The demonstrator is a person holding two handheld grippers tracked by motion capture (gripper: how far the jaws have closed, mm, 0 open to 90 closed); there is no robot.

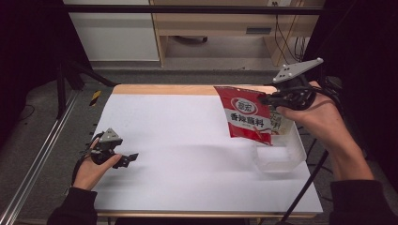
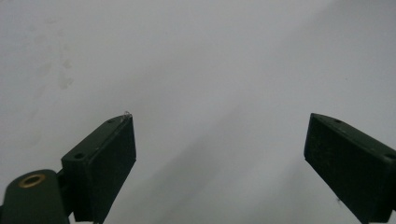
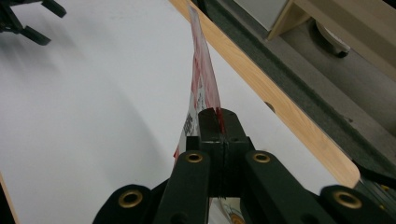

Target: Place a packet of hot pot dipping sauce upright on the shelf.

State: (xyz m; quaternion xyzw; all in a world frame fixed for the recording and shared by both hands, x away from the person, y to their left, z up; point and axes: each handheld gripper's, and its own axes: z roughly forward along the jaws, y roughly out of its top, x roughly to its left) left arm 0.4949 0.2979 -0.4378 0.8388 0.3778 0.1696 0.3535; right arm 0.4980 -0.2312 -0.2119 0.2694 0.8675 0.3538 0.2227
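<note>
I see the flat white table sheet [image 1: 187,140] brightly lit from above, soft shadows, dark surroundings, slight blur throughout

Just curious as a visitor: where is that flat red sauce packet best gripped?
By its thin side edge, coming in level from the right, as the right gripper does: the flat red sauce packet is a slim sheet, so shut jaws pinch it well.

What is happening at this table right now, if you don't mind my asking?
A person is working with a hand-held gripper in each hand. The right hand-held gripper is clamped shut on the edge of a red seasoning packet, holding it in the air above a clear plastic container at the right side of the white table. The left hand-held gripper rests low over the table near its left edge, jaws open and holding nothing.
</note>
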